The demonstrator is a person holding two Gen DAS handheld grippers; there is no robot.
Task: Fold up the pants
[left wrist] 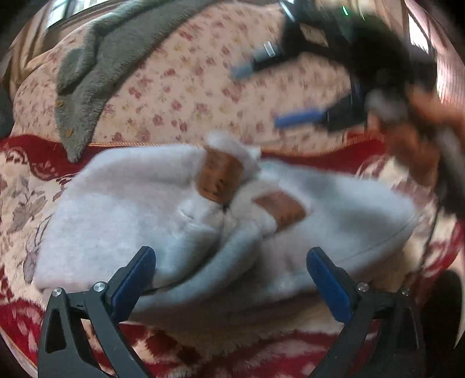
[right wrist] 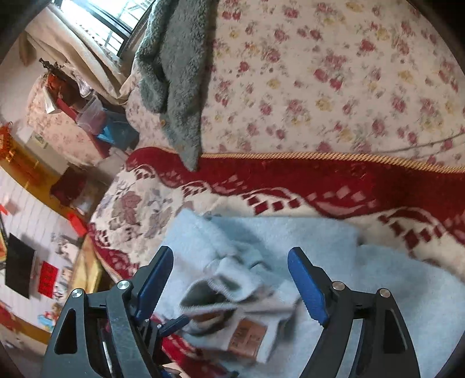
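Pants [left wrist: 122, 203] pale blue, tan patches; blanket [right wrist: 348, 186] red-cream patterned; sheet [right wrist: 334, 72] floral pink; garment [right wrist: 177, 72] grey.

Light: bright daylight from the window [right wrist: 116, 17], upper left.
Blur: right gripper [left wrist: 261, 96] smeared; pants [left wrist: 180, 221] soft, possibly motion.
Edges: fisheye bending, dark corners.

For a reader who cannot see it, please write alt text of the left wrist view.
Pale blue fleece pants lie bunched on a red patterned blanket, between the open left gripper. Beyond, the blurred right gripper hangs open over a floral bedspread, near a grey garment.
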